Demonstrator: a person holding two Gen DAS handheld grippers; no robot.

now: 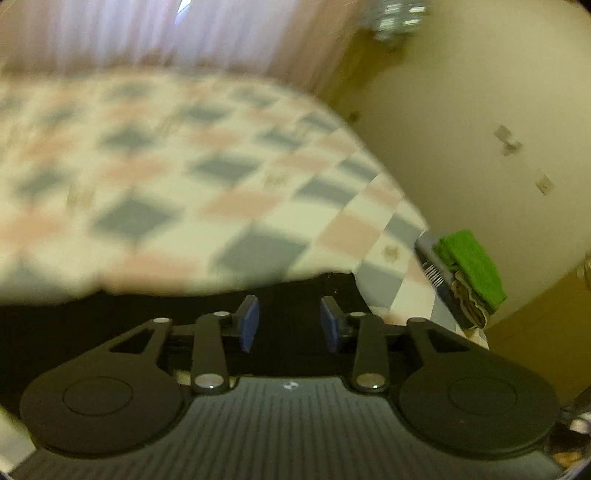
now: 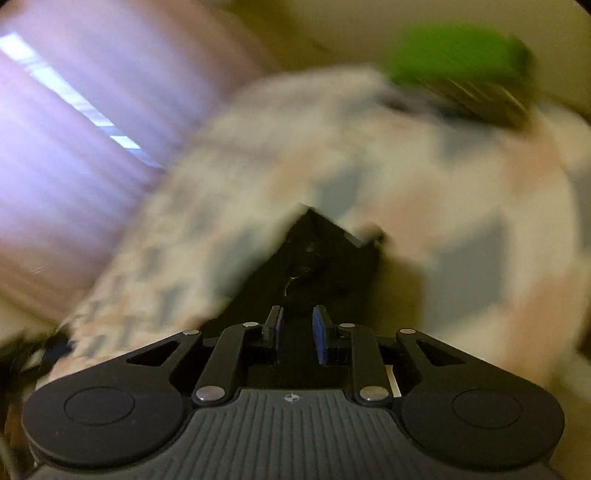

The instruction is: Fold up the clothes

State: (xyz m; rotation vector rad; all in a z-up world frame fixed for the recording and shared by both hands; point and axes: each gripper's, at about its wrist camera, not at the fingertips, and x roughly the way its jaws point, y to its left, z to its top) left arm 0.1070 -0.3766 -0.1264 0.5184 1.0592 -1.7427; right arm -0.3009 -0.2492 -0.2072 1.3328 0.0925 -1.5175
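A black garment [image 1: 110, 321] lies along the near edge of a bed in the left wrist view, right under my left gripper [image 1: 290, 325]. That gripper is open, blue pads well apart, nothing between them. The right wrist view is heavily blurred. There a pointed corner of the black garment [image 2: 321, 266], with a small pale tag [image 2: 365, 236], reaches up just ahead of my right gripper [image 2: 298, 332]. Its pads stand a narrow gap apart, and dark cloth lies directly in front of them.
The bed carries a checked cover [image 1: 184, 166] of white, pink and grey squares. A stack of folded cloths topped by a green one [image 1: 471, 269] sits at the bed's right edge beside a cream wall [image 1: 480, 92]. Pink curtains [image 1: 147, 33] hang behind the bed.
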